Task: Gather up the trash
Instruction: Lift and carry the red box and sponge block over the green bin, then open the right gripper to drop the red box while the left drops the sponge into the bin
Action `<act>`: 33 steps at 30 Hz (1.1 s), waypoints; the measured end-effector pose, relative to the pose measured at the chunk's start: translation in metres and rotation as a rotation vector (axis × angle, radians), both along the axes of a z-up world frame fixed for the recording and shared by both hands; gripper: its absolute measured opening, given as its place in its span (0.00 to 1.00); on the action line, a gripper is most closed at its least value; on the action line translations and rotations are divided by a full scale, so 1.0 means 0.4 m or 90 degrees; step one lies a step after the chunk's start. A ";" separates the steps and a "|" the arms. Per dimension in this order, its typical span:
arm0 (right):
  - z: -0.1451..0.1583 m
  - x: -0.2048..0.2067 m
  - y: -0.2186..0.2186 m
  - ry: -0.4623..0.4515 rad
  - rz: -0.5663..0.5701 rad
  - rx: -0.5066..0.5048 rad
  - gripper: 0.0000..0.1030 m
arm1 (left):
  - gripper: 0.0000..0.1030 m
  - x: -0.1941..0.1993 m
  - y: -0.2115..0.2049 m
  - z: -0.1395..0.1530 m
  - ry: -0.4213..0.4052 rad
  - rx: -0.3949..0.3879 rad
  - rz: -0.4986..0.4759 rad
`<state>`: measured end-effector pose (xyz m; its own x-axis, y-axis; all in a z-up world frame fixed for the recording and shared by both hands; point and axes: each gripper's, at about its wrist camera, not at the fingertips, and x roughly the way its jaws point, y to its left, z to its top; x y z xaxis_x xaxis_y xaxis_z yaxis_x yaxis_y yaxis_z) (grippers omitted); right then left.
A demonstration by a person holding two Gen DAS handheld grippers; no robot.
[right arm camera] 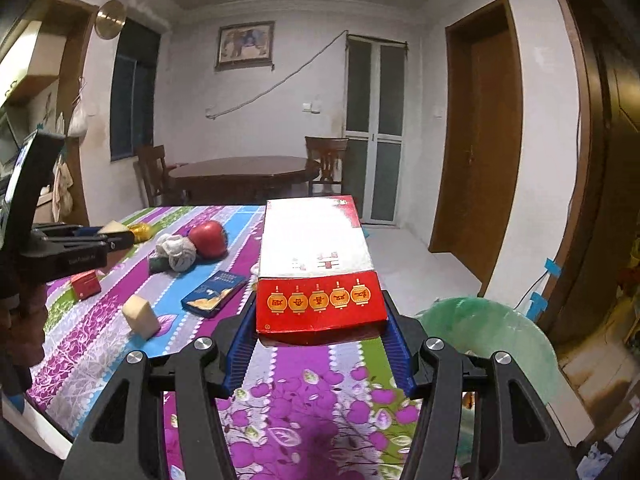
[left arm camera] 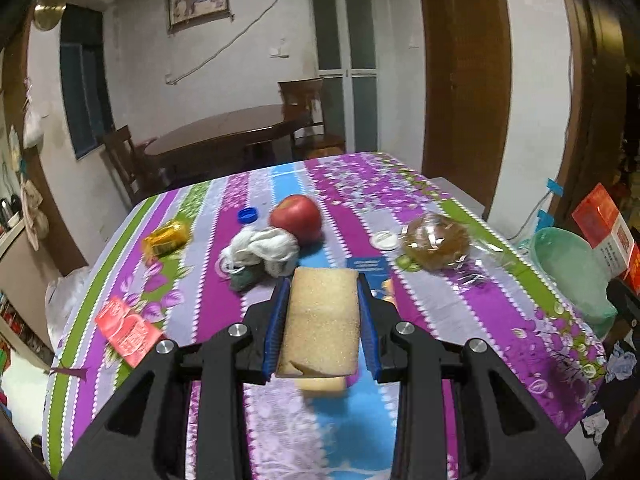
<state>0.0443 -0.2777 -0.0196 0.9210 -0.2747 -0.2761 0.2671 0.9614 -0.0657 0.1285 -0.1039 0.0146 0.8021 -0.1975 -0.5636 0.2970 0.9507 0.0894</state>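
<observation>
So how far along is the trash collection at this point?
Done: cannot tell; the green-lined bin beside the table shows nothing inside from here.

In hand: the left gripper is shut on a yellow sponge, and the right gripper is shut on a red box, both held above the tablecloth.

Left: gold wrapper, blue cap, white lid, clear bag, red packet.

Both handheld tools look alike: the left gripper [left arm camera: 324,320] and the right gripper [right arm camera: 322,344] have matte black, angular linkage arms with triangular cut-outs, round silver screws at the pivots, and ribbed blue pads [left arm camera: 280,320] lining the inner faces of the fingers.
</observation>
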 end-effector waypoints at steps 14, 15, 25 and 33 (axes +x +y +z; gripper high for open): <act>0.087 -0.101 -0.155 -0.030 -0.097 0.008 0.56 | 0.30 0.002 -0.270 0.006 0.017 -0.002 -0.143; 0.092 -0.109 -0.172 -0.030 -0.109 0.011 0.56 | 0.30 0.004 -0.297 0.006 0.018 -0.003 -0.157; 0.110 -0.184 -0.383 0.008 -0.225 0.076 0.56 | 0.30 0.005 -0.543 0.003 0.033 -0.013 -0.297; 0.094 -0.201 -0.505 0.046 -0.265 0.136 0.56 | 0.30 0.023 -0.707 -0.016 0.076 -0.001 -0.407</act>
<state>-0.0360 -0.4796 0.0179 0.7207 -0.5471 -0.4258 0.6353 0.7671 0.0896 0.1378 -0.3866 0.0082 0.4583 -0.6162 -0.6405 0.8119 0.5834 0.0196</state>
